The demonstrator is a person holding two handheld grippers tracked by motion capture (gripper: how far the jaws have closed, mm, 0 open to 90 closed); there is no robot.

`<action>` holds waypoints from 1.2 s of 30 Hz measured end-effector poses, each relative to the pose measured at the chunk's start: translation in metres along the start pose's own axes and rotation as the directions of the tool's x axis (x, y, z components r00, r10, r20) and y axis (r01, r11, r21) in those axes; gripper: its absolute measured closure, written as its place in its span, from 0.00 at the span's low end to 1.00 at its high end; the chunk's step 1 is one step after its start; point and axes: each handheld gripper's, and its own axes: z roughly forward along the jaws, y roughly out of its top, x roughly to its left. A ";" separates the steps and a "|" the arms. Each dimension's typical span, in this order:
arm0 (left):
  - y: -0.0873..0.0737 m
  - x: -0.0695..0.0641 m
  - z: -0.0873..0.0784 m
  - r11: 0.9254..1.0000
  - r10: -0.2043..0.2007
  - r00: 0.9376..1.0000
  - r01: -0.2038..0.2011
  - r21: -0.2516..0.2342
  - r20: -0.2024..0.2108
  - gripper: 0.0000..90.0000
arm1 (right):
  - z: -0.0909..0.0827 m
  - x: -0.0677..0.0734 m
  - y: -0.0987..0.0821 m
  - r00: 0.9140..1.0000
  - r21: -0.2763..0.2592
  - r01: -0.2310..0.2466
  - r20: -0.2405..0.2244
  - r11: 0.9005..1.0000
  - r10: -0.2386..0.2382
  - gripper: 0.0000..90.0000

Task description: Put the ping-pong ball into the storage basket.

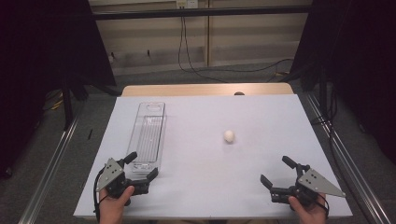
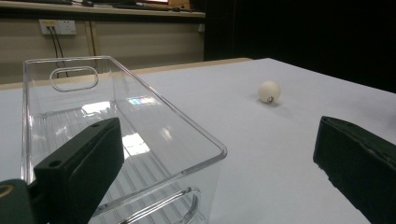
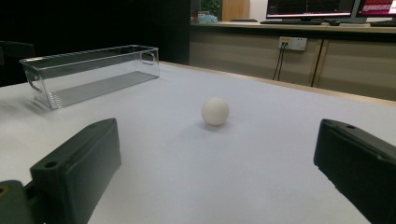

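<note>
White tabletop [image 1: 196,140] from above: both grippers rest at the near edge, jaws spread and empty, left gripper [image 1: 140,169] beside the bin [image 1: 148,135], right gripper [image 1: 278,173] well short of the ball [image 1: 229,136]. Left gripper view: ball [image 2: 269,91] ahead, right of the bin [image 2: 116,135]. Right gripper view: ball [image 3: 215,111] sits dead ahead between the jaws, so I'd advance straight and close gently.

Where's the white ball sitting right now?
In the high view the white ball lies loose on the white table, right of centre, apart from the clear bin and ahead of the open right gripper.
</note>
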 end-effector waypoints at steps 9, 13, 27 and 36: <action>0.001 -0.001 0.000 1.000 0.002 1.000 -0.002 0.009 -0.007 0.02 | -0.001 0.000 0.001 1.000 -0.004 0.004 -0.010 1.000 -0.004 0.00; 0.002 -0.002 0.002 1.000 -0.003 1.000 0.003 0.006 -0.003 0.02 | -0.001 0.000 0.001 1.000 -0.007 0.006 -0.011 1.000 -0.006 0.00; 0.009 -0.009 0.011 1.000 -0.002 1.000 0.002 0.017 0.002 0.02 | -0.005 -0.003 0.002 1.000 -0.013 0.002 -0.006 1.000 -0.002 0.00; 0.013 -0.012 0.017 0.999 -0.004 1.000 0.004 0.032 0.011 0.02 | -0.004 -0.003 0.002 1.000 -0.011 0.001 -0.003 1.000 -0.001 0.00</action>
